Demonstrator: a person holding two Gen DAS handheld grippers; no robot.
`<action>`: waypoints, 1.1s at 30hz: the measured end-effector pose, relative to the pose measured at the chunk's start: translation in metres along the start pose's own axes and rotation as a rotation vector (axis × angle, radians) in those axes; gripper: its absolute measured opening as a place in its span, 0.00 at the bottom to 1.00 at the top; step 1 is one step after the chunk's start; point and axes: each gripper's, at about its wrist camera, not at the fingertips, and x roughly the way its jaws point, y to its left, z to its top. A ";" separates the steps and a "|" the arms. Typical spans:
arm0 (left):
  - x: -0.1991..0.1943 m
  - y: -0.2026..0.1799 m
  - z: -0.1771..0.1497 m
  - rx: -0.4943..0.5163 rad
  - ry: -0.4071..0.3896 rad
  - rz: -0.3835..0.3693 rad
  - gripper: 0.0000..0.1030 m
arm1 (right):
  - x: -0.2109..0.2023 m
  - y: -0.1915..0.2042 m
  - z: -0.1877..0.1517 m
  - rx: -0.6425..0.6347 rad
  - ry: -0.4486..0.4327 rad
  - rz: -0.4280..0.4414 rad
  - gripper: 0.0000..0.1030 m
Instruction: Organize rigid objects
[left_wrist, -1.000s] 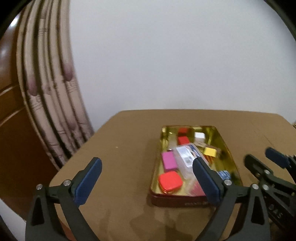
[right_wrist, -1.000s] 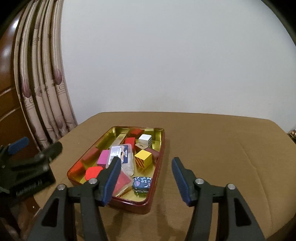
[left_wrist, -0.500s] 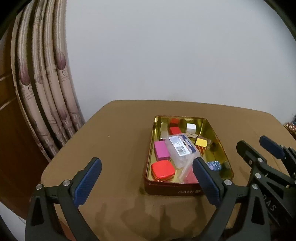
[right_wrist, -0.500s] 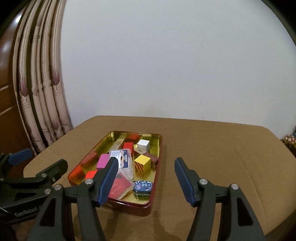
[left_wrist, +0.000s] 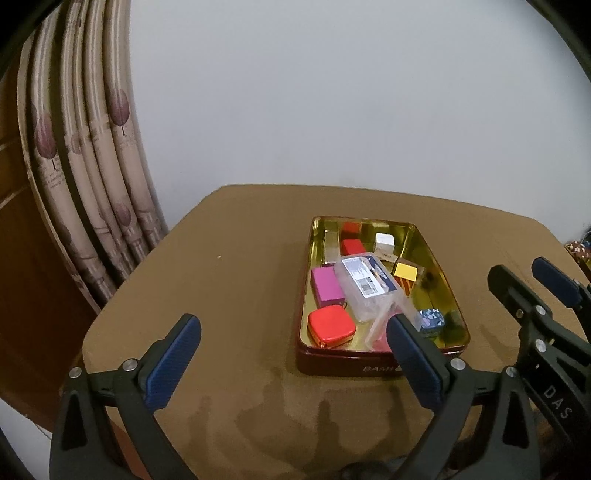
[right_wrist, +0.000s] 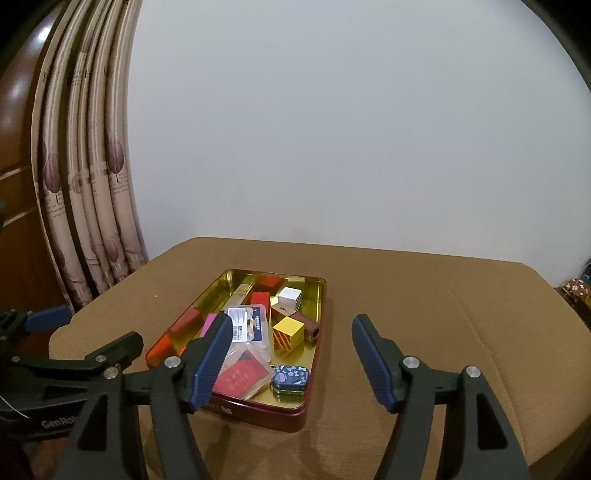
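A gold-lined red tin tray sits on the brown table and holds several small objects: a clear plastic box, a pink block, a red rounded case, a yellow striped cube, a white cube, red blocks and a blue patterned tin. My left gripper is open and empty, near the tray's front left. My right gripper is open and empty, over the tray's front right corner.
The brown table has rounded corners and ends at a white wall. Patterned curtains hang at the left. The right gripper shows at the right of the left wrist view.
Both grippers have pulled back and risen from the tray, so more of the table shows. Both stay open and empty. The objects in the tray have not moved.
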 end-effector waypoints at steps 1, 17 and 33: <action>0.000 0.001 0.000 -0.004 0.002 -0.004 0.97 | 0.000 0.000 0.000 0.000 -0.001 0.001 0.68; 0.000 -0.001 -0.001 0.009 -0.027 -0.018 0.99 | -0.003 0.003 -0.001 -0.003 -0.002 0.003 0.68; 0.003 0.006 -0.004 -0.034 -0.062 0.029 0.99 | -0.003 0.010 -0.001 -0.013 0.011 0.005 0.68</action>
